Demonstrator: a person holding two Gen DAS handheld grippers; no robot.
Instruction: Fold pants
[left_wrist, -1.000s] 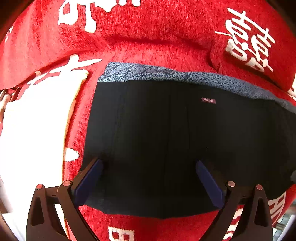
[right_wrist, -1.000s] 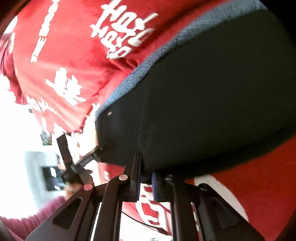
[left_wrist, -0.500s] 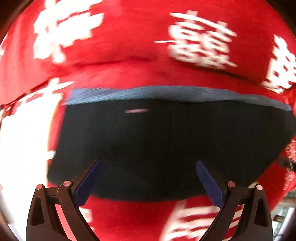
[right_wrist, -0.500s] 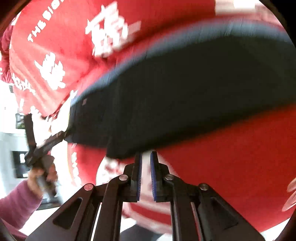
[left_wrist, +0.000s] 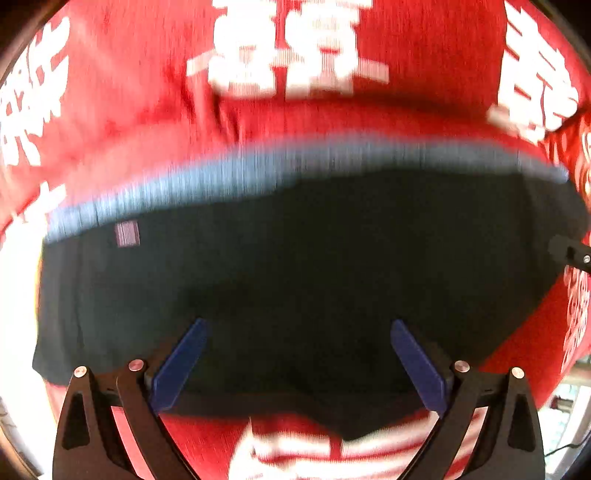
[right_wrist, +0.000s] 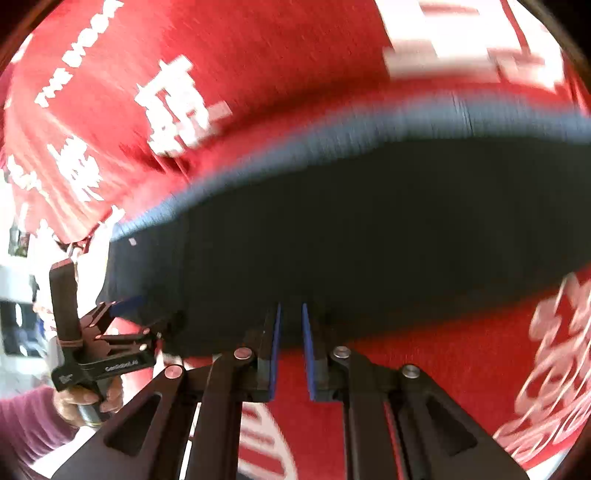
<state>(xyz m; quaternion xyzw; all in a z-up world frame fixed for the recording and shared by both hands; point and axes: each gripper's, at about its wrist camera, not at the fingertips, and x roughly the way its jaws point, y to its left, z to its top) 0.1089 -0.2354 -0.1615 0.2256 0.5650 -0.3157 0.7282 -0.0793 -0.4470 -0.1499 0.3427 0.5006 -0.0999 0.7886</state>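
The black pants (left_wrist: 295, 258) lie folded into a wide flat band, with a grey-blue strip (left_wrist: 258, 166) along the far edge and a small pink label (left_wrist: 127, 233) near their left end. My left gripper (left_wrist: 298, 325) hangs open over their near half, with nothing between its blue pads (left_wrist: 177, 365). My right gripper (right_wrist: 290, 308) hovers at the near edge of the pants (right_wrist: 369, 240); its jaws are opening, a narrow gap shows, and no cloth is pinched. In the right wrist view the left gripper (right_wrist: 144, 314) sits at the pants' left end.
A red cloth (left_wrist: 129, 92) with large white characters covers the surface under and around the pants (right_wrist: 258, 74). A hand (right_wrist: 85, 402) in a maroon sleeve (right_wrist: 26, 428) holds the left gripper. The right gripper's tip (left_wrist: 570, 253) shows at the pants' right end. Bright room clutter lies off the cloth's left edge.
The right gripper, shut on the pants' near edge a second ago, has let go and its jaws have parted. The left gripper, open throughout, has slid rightward over the pants.
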